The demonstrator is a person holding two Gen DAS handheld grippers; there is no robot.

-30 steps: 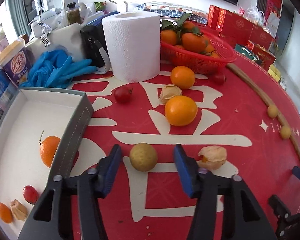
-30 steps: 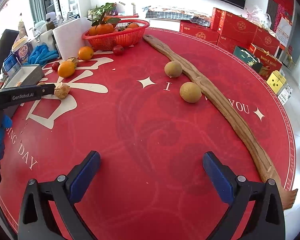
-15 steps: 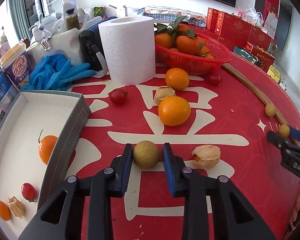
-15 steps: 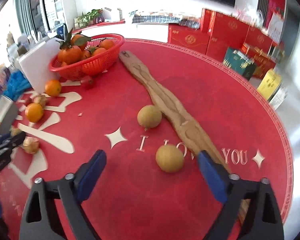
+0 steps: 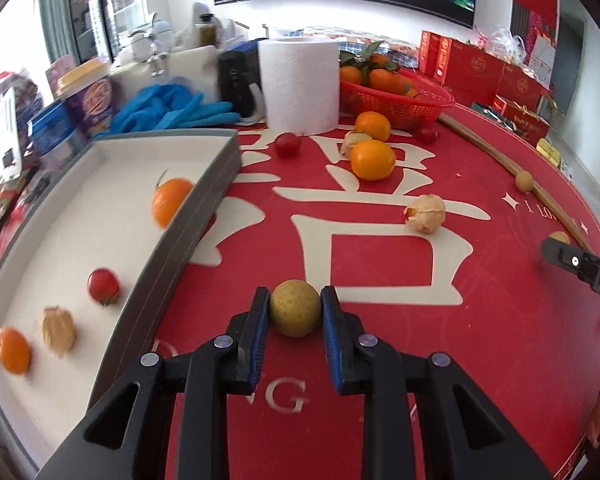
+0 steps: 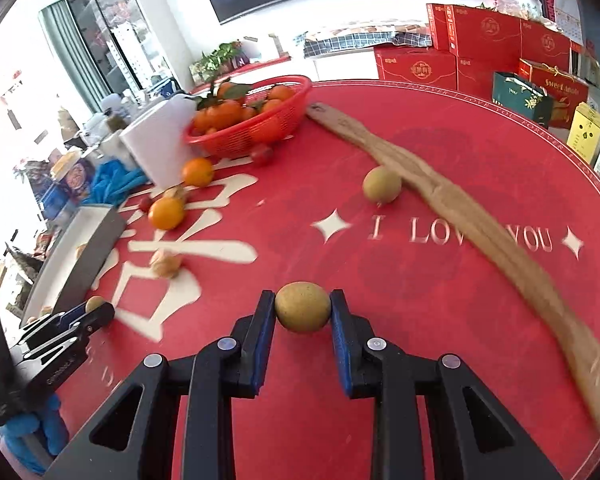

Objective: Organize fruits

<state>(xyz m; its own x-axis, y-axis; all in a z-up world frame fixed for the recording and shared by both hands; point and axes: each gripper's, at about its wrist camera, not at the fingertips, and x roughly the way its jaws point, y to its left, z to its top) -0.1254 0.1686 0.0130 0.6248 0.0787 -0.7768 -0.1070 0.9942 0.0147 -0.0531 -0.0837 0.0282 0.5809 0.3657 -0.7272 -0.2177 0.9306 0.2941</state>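
The left gripper [image 5: 295, 312] is clamped on a brown-green round fruit [image 5: 295, 313], both blue pads touching its sides, above the red table mat [image 5: 480, 340] near its front edge. Just to its left lies the grey tray [image 5: 204, 216], whose white floor carries a stemmed orange [image 5: 170, 206], a cherry tomato [image 5: 103, 286], a husked physalis [image 5: 58, 330] and a small orange [image 5: 13, 350] at the near corner. Farther back on the mat sit a loose physalis [image 5: 426, 214], a large orange [image 5: 372, 159], a second tomato [image 5: 288, 144] and another orange [image 5: 373, 126], with the paper towel roll [image 5: 299, 84] and red basket [image 5: 400, 100] of oranges at the far edge.

The right gripper [image 6: 302, 314] is likewise closed on a second round fruit [image 6: 302, 313], held between its pads over the mat's middle. Beyond it a third round fruit [image 6: 381, 185] rests touching the long wooden strip [image 6: 460, 208] that curves along the right side. The left tool shows at that view's left edge
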